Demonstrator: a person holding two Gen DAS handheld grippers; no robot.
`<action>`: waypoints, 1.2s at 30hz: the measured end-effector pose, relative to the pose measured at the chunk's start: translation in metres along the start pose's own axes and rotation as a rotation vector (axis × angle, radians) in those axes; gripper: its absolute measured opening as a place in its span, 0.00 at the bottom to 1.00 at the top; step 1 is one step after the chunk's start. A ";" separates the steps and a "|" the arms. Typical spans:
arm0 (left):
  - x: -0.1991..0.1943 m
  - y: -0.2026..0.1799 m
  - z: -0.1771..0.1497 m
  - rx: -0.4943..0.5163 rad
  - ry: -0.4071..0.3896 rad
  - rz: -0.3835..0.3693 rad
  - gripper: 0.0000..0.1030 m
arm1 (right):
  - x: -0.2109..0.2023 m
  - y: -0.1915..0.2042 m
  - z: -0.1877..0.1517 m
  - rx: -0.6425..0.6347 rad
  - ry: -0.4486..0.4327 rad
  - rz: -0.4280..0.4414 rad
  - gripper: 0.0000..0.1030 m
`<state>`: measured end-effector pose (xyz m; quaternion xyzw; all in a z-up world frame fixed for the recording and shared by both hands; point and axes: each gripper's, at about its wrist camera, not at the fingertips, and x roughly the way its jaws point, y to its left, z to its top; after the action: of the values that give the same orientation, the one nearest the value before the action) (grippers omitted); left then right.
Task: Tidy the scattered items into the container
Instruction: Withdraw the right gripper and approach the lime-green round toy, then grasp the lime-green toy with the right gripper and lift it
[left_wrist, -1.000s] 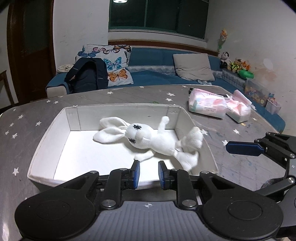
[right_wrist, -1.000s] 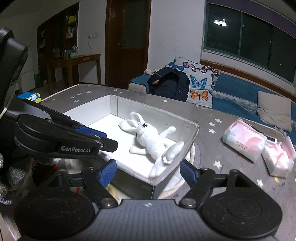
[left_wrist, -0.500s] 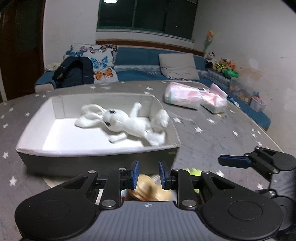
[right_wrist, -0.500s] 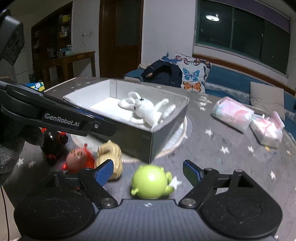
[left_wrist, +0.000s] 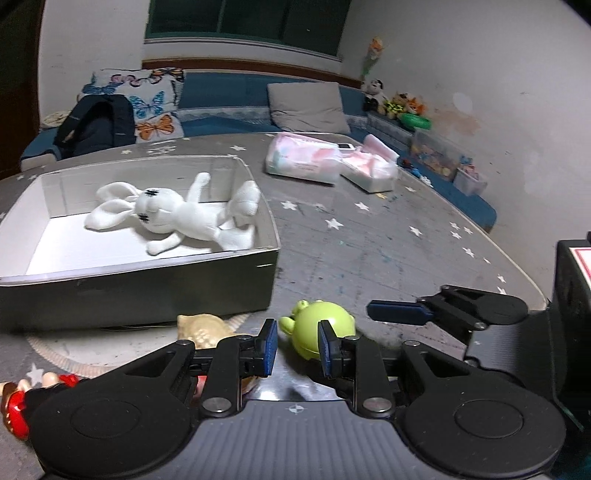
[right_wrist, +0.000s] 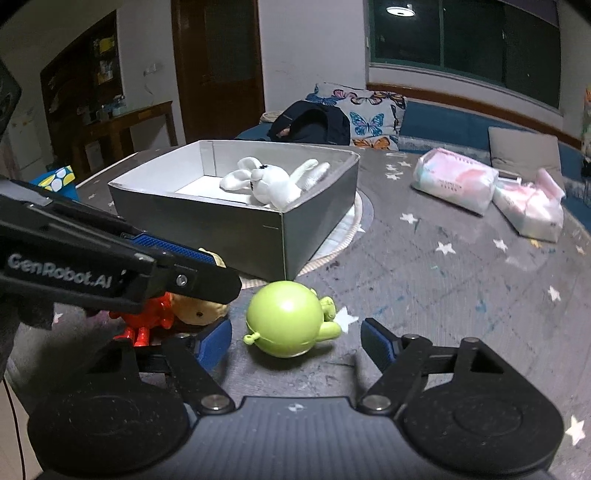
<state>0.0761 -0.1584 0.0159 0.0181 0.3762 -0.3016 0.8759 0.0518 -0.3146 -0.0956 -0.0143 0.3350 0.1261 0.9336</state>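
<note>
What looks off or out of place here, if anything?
The green toy lies tipped on its side on the table, outside the box, beside a tan toy and a red one. In the box, the white bunny sprawls with one leg draped over the rim.

Place: a home living room at night.
Seating: a blue sofa (left_wrist: 229, 99) along the wall, with a butterfly cushion (left_wrist: 147, 99) and a grey pillow (left_wrist: 306, 107).
Table: a grey star-print cloth (right_wrist: 443, 280) covers it.
Clutter: a backpack (right_wrist: 314, 123), tissue packs (right_wrist: 454, 182), soft toys (left_wrist: 399, 103) on a ledge.
Fittings: a wooden door (right_wrist: 218, 70), a dark window (right_wrist: 465, 37), a side desk (right_wrist: 125, 122).
</note>
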 end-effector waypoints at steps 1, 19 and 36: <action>0.001 0.000 0.000 0.000 0.003 -0.005 0.25 | 0.001 -0.001 0.000 0.008 -0.001 0.001 0.73; 0.021 0.008 0.011 -0.078 0.076 -0.101 0.28 | 0.003 0.003 0.003 -0.039 -0.039 0.026 0.58; 0.029 0.010 0.011 -0.104 0.108 -0.111 0.34 | 0.002 0.020 -0.001 -0.194 -0.057 -0.024 0.51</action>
<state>0.1038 -0.1681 0.0023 -0.0321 0.4386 -0.3282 0.8360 0.0474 -0.2952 -0.0968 -0.1050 0.2944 0.1472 0.9384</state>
